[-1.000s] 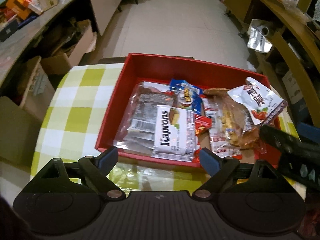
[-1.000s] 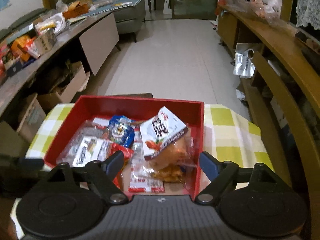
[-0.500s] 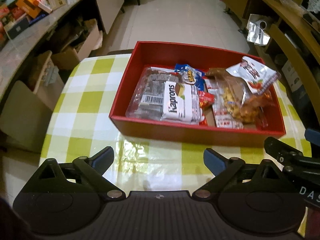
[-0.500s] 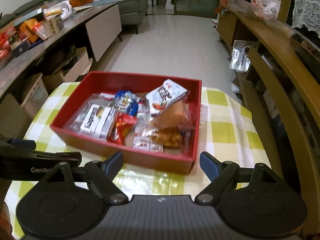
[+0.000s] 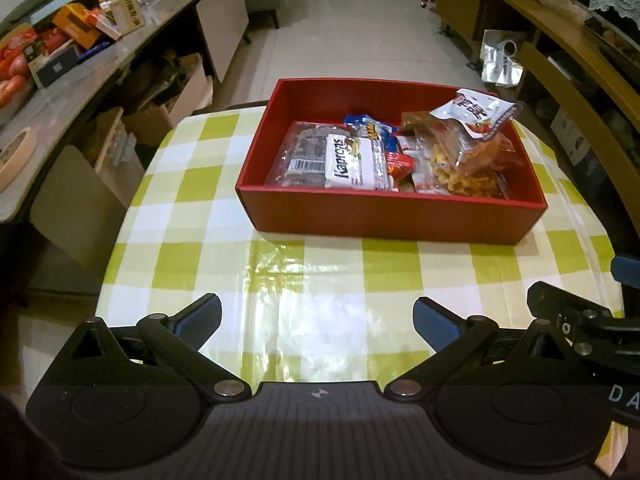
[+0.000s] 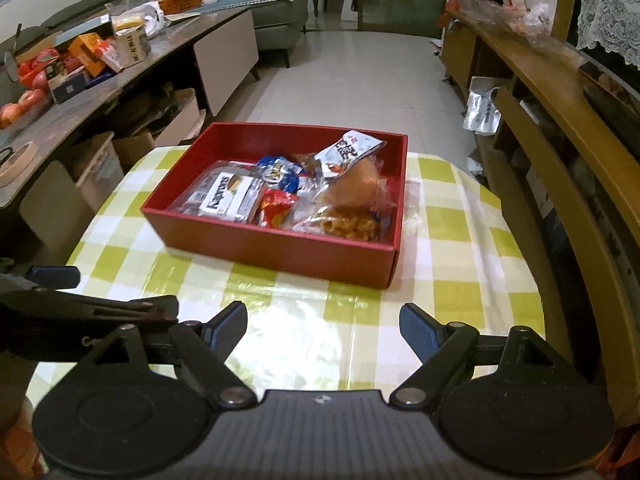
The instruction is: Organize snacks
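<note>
A red box (image 5: 384,220) (image 6: 280,250) stands on the far half of the green-checked table (image 5: 200,208) (image 6: 460,280). It holds several snack packs: a white Kaprons pack (image 5: 352,160) (image 6: 226,196), a blue pack (image 5: 366,126) (image 6: 276,172), a small red pack (image 5: 398,164) (image 6: 276,206), and a clear bag of orange snacks with a white top (image 5: 472,136) (image 6: 352,184). My left gripper (image 5: 318,316) is open and empty over the near table edge. My right gripper (image 6: 322,326) is open and empty, also short of the box.
A long counter with boxes and fruit (image 5: 60,48) (image 6: 80,60) runs along the left. Cardboard boxes (image 5: 168,108) sit under it. A wooden shelf unit (image 5: 568,64) (image 6: 560,120) runs along the right. Tiled floor (image 5: 352,32) lies beyond the table.
Both grippers have pulled back from the box toward the near table edge; the box now looks smaller and farther. Both stayed open and empty.
</note>
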A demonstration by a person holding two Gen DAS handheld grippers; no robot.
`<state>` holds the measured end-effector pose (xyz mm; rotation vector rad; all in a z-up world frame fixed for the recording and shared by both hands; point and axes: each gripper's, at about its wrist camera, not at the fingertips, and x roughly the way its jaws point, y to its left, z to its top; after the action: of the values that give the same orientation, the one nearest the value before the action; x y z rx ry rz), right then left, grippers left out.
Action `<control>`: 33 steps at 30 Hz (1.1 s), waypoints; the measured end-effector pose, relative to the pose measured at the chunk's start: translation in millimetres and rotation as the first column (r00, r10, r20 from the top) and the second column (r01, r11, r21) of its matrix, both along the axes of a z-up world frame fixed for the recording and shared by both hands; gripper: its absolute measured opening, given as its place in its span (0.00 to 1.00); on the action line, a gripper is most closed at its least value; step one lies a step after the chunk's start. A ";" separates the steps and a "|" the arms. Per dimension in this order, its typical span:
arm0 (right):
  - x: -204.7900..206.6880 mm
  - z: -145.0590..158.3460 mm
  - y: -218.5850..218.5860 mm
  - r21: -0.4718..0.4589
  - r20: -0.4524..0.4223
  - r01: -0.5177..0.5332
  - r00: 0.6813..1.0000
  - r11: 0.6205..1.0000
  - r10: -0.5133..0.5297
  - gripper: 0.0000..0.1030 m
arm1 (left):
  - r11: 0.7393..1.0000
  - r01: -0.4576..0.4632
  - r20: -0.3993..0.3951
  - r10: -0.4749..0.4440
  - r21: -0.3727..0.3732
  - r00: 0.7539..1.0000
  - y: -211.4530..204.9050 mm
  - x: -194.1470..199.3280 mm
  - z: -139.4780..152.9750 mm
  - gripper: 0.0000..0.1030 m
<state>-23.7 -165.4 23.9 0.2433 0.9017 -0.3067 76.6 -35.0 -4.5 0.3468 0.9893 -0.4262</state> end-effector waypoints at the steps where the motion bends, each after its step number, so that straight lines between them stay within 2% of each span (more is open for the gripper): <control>1: -2.5 0.4 1.8 0.001 0.000 -0.004 1.000 1.000 0.004 0.86 | 1.000 0.001 -0.001 -0.001 -0.002 1.000 1.4 -2.2 0.0 1.00; 11: -15.6 -6.4 13.0 0.014 -0.024 -0.022 0.999 1.000 0.022 0.86 | 1.000 -0.002 0.009 0.002 0.016 1.000 10.9 -19.7 -5.1 1.00; 24: -15.6 -10.5 12.3 0.028 -0.035 -0.022 0.999 0.999 0.023 0.87 | 1.000 0.001 0.013 -0.001 0.002 1.000 14.4 -20.6 -7.5 1.00; 33: -15.7 -9.9 11.0 0.033 -0.027 -0.014 1.000 0.999 0.015 0.87 | 1.000 0.010 0.053 -0.010 -0.004 0.999 16.0 -22.7 -3.5 1.00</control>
<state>-39.4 -154.4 14.0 0.2631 0.9352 -0.2830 53.9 -19.0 -8.0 0.3577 0.9355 -0.4260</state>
